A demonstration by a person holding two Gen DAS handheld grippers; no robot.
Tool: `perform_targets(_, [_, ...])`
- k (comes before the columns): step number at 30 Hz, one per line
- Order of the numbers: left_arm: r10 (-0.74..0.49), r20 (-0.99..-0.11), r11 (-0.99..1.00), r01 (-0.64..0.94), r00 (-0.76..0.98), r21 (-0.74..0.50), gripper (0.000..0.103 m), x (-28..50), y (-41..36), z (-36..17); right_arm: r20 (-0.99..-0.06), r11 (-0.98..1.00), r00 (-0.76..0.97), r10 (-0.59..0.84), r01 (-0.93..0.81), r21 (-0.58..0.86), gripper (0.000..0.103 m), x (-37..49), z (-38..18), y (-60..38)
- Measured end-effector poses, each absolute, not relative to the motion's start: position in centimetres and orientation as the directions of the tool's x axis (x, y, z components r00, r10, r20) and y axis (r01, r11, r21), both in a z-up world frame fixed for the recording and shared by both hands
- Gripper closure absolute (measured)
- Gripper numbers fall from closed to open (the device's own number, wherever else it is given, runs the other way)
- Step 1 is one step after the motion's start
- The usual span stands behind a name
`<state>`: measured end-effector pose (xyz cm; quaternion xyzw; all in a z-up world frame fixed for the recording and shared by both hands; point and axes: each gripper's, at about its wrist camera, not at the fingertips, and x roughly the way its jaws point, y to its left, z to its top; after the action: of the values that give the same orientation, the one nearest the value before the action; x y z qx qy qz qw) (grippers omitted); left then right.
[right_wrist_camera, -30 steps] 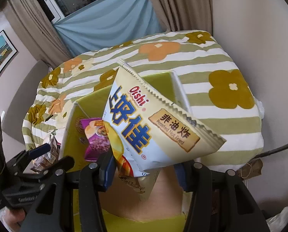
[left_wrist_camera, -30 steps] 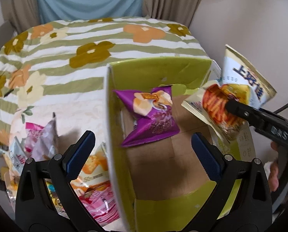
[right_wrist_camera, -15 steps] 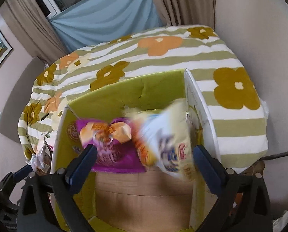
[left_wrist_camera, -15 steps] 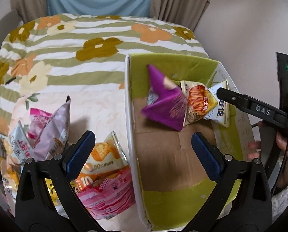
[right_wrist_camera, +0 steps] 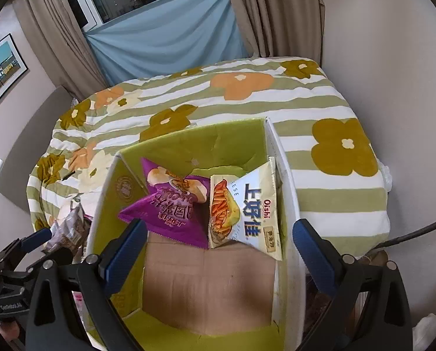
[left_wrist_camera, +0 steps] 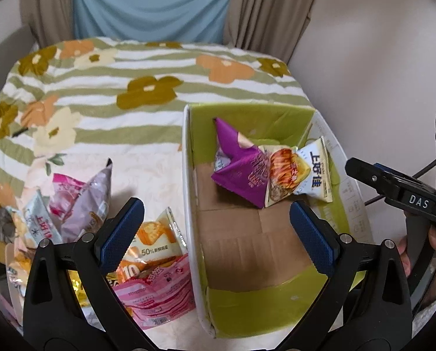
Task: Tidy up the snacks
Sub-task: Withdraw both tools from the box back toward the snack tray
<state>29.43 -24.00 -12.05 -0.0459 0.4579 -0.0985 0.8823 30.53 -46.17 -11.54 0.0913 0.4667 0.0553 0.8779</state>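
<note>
A green cardboard box [left_wrist_camera: 264,313] [right_wrist_camera: 185,152] stands on the flowered bedspread. Inside it at the far end lie a purple snack bag [left_wrist_camera: 241,169] [right_wrist_camera: 171,207] and a white Oishi snack bag [left_wrist_camera: 305,175] [right_wrist_camera: 247,207], side by side and touching. My left gripper [left_wrist_camera: 215,228] is open and empty, above the box's left wall. My right gripper [right_wrist_camera: 218,248] is open and empty, above the box's near half; it also shows in the left wrist view [left_wrist_camera: 393,187]. A pile of several snack bags [left_wrist_camera: 71,213] lies left of the box, with an orange bag [left_wrist_camera: 153,245] and a pink bag [left_wrist_camera: 156,292] nearest it.
The bedspread [left_wrist_camera: 130,87] stretches behind and left of the box. A wall [left_wrist_camera: 378,58] runs close along the right side. Curtains [right_wrist_camera: 159,38] hang behind the bed. A dark cable [right_wrist_camera: 416,234] runs at the right. A grey snack bag [right_wrist_camera: 68,228] lies left of the box.
My right gripper opened and let go of the white Oishi bag, which dropped into the box beside the purple bag. The purple bag shifted. Both grippers drew back a little.
</note>
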Motion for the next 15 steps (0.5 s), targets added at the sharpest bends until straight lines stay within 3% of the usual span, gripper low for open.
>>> perform_targets(15, [-0.090,-0.716,0.995,0.041,0.693,-0.086,0.004,21.5,-20.2,-6.4,-0.728,0.970,0.641,0.241,-0.174,0.169,0.004,24.7,-7.0,-43.6])
